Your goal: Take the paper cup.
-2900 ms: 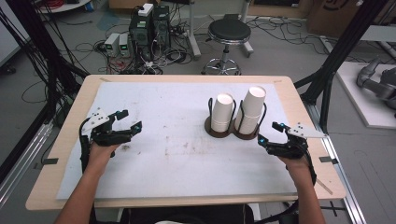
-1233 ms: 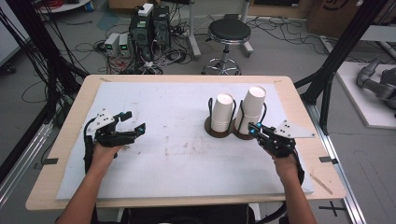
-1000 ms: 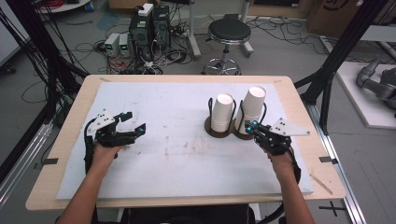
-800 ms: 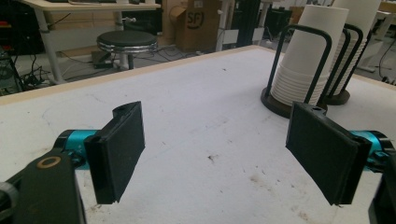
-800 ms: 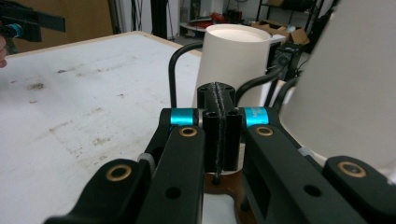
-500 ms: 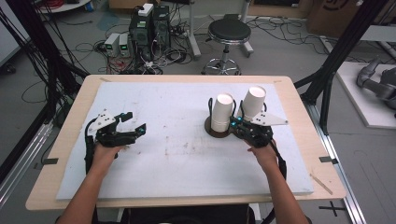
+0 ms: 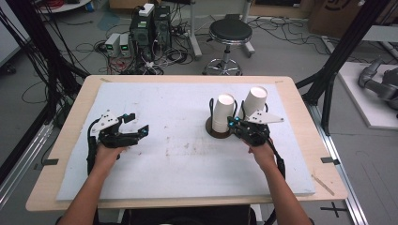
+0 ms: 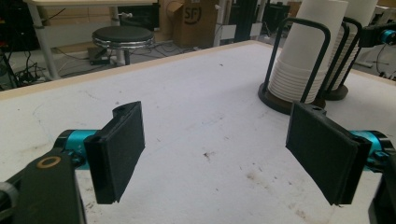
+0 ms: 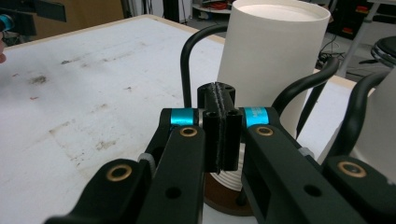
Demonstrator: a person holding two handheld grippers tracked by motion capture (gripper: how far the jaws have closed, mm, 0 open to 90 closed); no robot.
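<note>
Right tongs [image 7: 233, 123] moved in beside cup stack [image 7: 224, 113] — clenched, empty; left tongs [image 7: 136, 125] — released

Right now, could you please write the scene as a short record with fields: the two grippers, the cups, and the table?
right gripper: jaws shut with nothing between them, tips close to the left cup stack, near its base
left gripper: jaws wide open, nothing between them, above the mat, far from the cups
left cup stack: white paper cups, upside down, in a black wire holder on a round base
right cup stack: same kind, leaning a little
white mat: stained, covers the wooden table
</note>
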